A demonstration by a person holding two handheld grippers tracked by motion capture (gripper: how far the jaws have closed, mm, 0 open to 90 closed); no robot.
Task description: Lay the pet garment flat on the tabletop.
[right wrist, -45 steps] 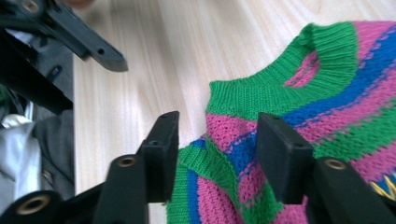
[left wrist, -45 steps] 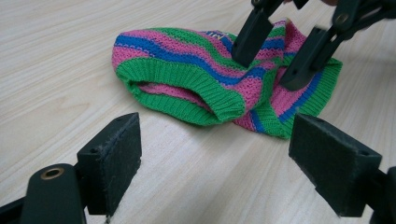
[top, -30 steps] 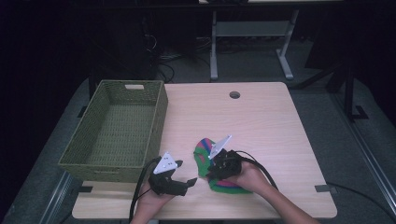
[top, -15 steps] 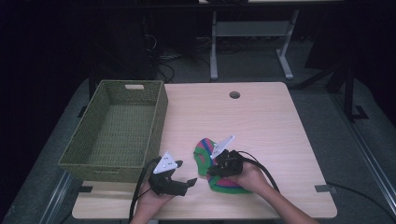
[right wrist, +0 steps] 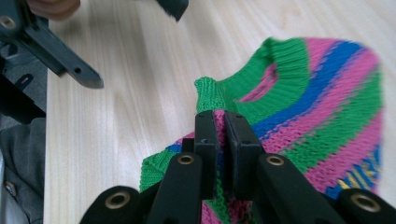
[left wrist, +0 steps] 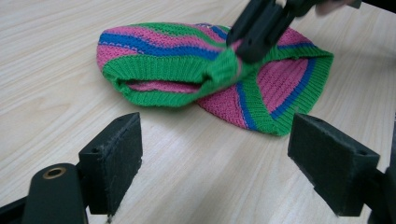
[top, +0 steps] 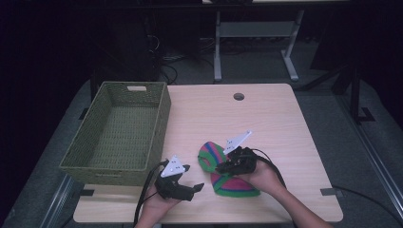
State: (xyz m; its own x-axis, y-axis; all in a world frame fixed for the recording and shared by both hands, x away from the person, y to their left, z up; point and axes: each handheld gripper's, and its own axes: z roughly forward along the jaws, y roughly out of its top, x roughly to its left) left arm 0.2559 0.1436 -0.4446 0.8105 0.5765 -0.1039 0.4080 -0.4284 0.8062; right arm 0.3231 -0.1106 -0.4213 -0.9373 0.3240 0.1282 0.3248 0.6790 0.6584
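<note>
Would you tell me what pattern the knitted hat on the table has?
The knitted hat has pink, blue and green stripes with a green ribbed edge, clearest in the left gripper view.

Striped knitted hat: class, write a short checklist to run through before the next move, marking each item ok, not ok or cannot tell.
1. Right gripper clamped on the striped knitted hat's green rim: ok; its jaws have just been closing.
2. Hat rim lifted off the table: ok, one edge only.
3. Left gripper open and free of the hat: ok.
4. Green basket within reach: cannot tell.
5. Both knit layers caught: cannot tell.
</note>
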